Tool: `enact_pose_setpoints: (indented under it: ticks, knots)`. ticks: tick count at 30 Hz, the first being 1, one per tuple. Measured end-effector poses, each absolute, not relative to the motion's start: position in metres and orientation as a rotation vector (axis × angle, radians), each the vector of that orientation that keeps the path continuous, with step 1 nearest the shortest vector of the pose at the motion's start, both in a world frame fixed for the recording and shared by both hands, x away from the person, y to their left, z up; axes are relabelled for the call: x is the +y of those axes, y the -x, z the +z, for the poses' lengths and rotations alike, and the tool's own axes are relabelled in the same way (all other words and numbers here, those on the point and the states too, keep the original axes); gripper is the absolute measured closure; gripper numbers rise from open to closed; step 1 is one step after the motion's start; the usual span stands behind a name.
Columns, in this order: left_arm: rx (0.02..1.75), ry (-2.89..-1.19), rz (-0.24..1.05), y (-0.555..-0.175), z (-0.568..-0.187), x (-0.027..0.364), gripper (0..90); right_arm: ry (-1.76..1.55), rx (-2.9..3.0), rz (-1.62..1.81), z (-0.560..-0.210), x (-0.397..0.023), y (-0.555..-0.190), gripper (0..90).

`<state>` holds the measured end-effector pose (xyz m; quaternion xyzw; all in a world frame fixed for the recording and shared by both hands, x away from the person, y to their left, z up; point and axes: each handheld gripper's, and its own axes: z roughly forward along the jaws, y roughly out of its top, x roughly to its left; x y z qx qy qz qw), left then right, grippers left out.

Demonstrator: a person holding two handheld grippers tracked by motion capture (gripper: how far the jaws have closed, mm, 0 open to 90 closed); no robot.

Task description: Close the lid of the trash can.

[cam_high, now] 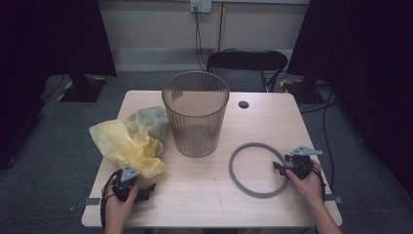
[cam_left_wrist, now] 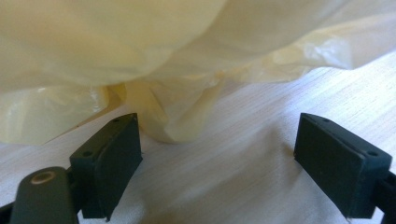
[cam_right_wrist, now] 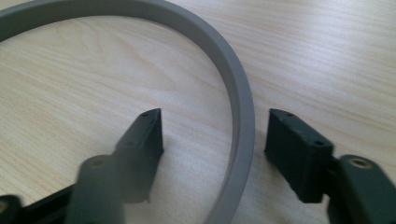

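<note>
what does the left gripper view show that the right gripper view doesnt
The left gripper view has the crumpled yellow bag, just ahead of the open left gripper. The right gripper view has the grey ring, its band running between the pads of the right gripper without contact. Both show the light wooden table and two black pads.

matt grey ring (cam_right_wrist: 233,74), glossy yellow bag (cam_left_wrist: 140,51)

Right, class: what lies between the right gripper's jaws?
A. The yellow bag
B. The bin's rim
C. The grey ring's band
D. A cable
C: in the right gripper view the grey ring runs up between the two black jaws of the right gripper, with gaps either side, so the pads are not yet pressing it.
</note>
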<state>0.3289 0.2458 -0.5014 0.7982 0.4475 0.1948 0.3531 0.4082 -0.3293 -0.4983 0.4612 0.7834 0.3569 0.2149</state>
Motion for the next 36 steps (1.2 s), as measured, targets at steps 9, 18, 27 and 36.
enact_pose_setpoints:
  ticks: [9,18,27,36]
  knots:
    - [1.158,-2.064,0.502,-0.329,-0.501,0.246,14.2,-1.323,2.111,0.984,-0.498,-0.331,-0.405,64.5]
    - [1.159,-2.064,0.503,-0.329,-0.501,0.246,14.3,-1.350,2.102,0.963,-0.496,-0.329,-0.406,77.8]
    - [1.159,-2.064,0.502,-0.329,-0.501,0.246,14.2,-1.385,2.090,0.981,-0.496,-0.329,-0.408,82.0]
    - [1.159,-2.063,0.502,-0.329,-0.501,0.246,14.3,-1.445,2.109,0.963,-0.492,-0.327,-0.415,82.7]
